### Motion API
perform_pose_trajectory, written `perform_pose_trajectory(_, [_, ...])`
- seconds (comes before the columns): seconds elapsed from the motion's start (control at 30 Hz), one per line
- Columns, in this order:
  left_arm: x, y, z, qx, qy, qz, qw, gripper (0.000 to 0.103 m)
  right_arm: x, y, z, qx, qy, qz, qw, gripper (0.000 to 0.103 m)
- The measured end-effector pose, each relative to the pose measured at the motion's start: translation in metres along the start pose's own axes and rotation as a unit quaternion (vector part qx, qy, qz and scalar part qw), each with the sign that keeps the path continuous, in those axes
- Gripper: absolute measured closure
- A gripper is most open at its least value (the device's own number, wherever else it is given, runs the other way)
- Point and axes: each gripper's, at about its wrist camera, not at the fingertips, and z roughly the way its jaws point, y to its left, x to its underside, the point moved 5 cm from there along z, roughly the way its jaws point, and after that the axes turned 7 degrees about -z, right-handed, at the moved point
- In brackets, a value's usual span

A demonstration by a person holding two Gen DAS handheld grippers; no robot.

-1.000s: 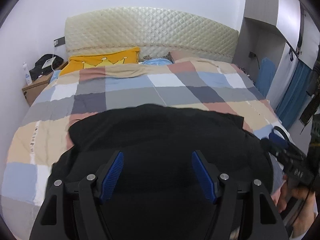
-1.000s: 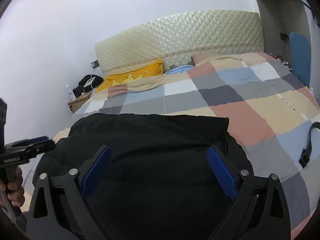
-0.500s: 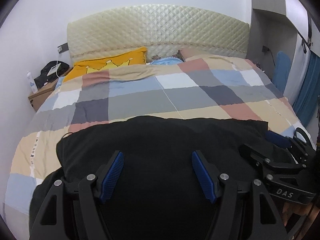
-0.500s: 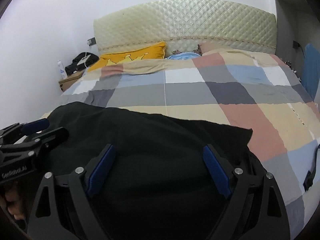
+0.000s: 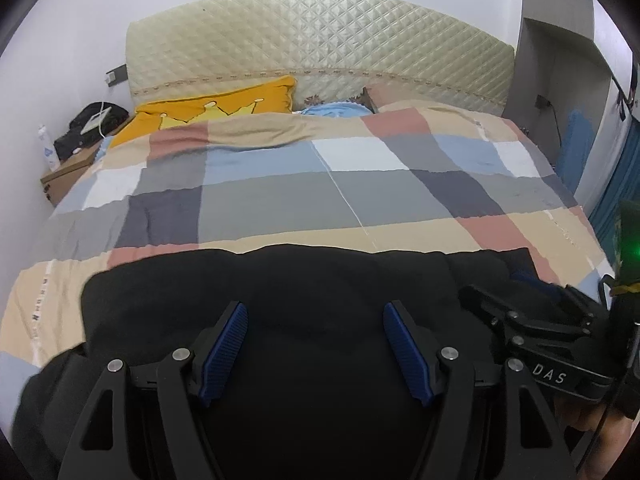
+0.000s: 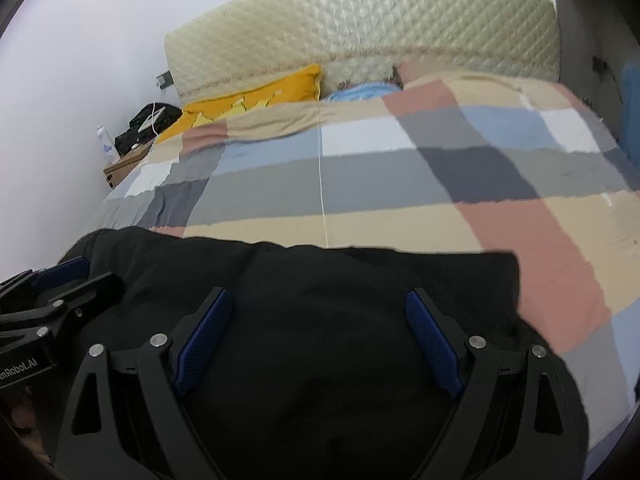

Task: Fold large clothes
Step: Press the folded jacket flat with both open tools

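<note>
A large black garment (image 5: 320,276) (image 6: 360,276) lies spread over the near end of a checked quilt (image 5: 280,200) (image 6: 380,184), its far edge running nearly straight across the bed. My left gripper (image 5: 315,312) hovers over the garment's middle, jaws open, and the blue pads (image 5: 224,344) do not press on the cloth. To its right, the right gripper (image 6: 318,296) is also open over the cloth with wide jaws. Each gripper shows in the other's view: the right gripper (image 5: 520,320) and the left gripper (image 6: 60,288) side by side.
A yellow pillow (image 5: 208,112) (image 6: 256,96) and a blue cloth (image 5: 336,110) lie below the quilted headboard (image 5: 320,52). A nightstand (image 5: 68,172) at the far left carries a bottle (image 5: 46,146) and a black bag (image 5: 92,124). Blue curtains (image 5: 616,196) hang at the right.
Both grippers have moved forward over the bed and lower, coming closer together. The garment's far edge now lies flatter and straighter. The right jaws have narrowed slightly.
</note>
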Motion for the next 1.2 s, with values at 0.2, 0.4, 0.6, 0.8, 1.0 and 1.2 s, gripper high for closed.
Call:
perform_pose_trajectory(0.2, [0.000,0.005,0.023,-0.001,0.003,-0.002,1.0000,0.029,0.002,0.000,0.023,-0.001,0.016,0.010,1.000,0.012])
perform_pose_trajectory(0.4, [0.008,0.007,0.034,-0.002,0.005,0.004,1.0000,0.025,0.004,0.004,0.037,0.015,0.015,0.009,1.000,0.012])
perform_pose_trajectory(0.6, [0.018,0.005,0.024,-0.011,-0.006,0.017,0.9998,0.024,0.008,0.005,0.027,0.004,0.023,0.007,1.000,0.012])
perform_pose_trajectory(0.8, [0.010,0.026,-0.030,-0.001,-0.045,0.013,0.9989,0.024,0.004,-0.006,-0.015,-0.008,-0.006,0.029,1.000,0.012])
perform_pose_trajectory(1.0, [0.002,0.069,-0.055,-0.032,-0.069,0.006,0.9971,0.024,0.014,-0.035,-0.053,0.011,-0.013,0.023,1.000,0.012])
perform_pose_trajectory(1.2, [0.026,0.099,-0.013,-0.034,-0.005,-0.025,0.9991,0.024,0.039,-0.054,-0.027,0.001,0.020,0.047,0.999,0.012])
